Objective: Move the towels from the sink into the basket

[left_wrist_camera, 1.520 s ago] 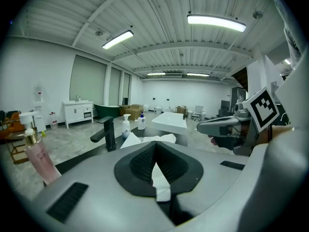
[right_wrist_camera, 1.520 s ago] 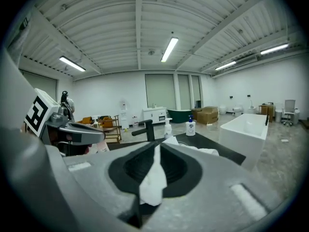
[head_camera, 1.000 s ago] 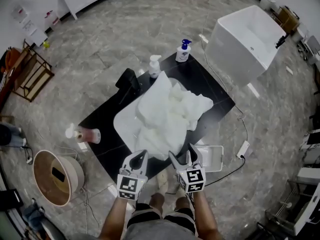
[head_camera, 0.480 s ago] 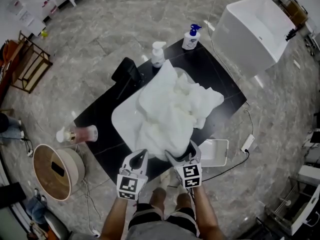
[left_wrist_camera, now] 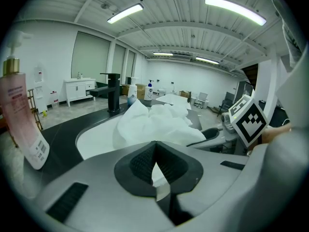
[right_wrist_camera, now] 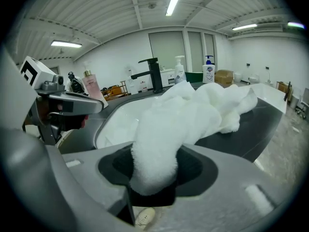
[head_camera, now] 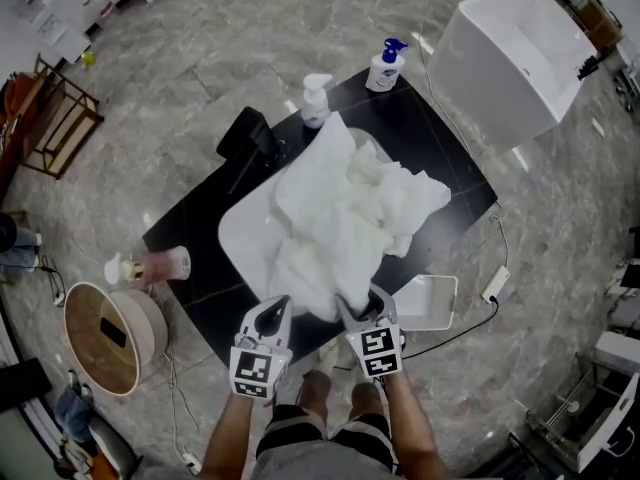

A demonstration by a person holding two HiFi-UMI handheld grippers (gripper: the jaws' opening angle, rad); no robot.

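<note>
So this is the grab step. The right gripper [right_wrist_camera: 155, 159] has just been closing, and it's now pinching a fat fold at the near edge of the towels [head_camera: 345, 208]. The left gripper [left_wrist_camera: 154, 149] sits just beside it on its left, pads pressed together at the tips with nothing in them.

The rest of the pile is heaped straight ahead of both grippers. It fills the sink [head_camera: 240, 240], and one corner spills over the far right rim onto the counter [head_camera: 185, 230].

Nothing has gone anywhere yet, so I'd call the task barely started. The round thing on the floor, off to the left of the left gripper and lower down, looks like the basket [head_camera: 152, 340].

Next move, as I see it: lift high enough to peel that fold off the heap, then carry it left and down. If the towels cling to each other, the pinch could drag the whole lump along — the idle left gripper may need to open and take a share.

Textures:
- The towels are white, thick terry, soft and crumpled, no fixed shape.
- The sink is a smooth white rounded basin.
- The counter is flat glossy black.
- The basket is a tan drum with a dark thing lying inside — can't tell what.
</note>
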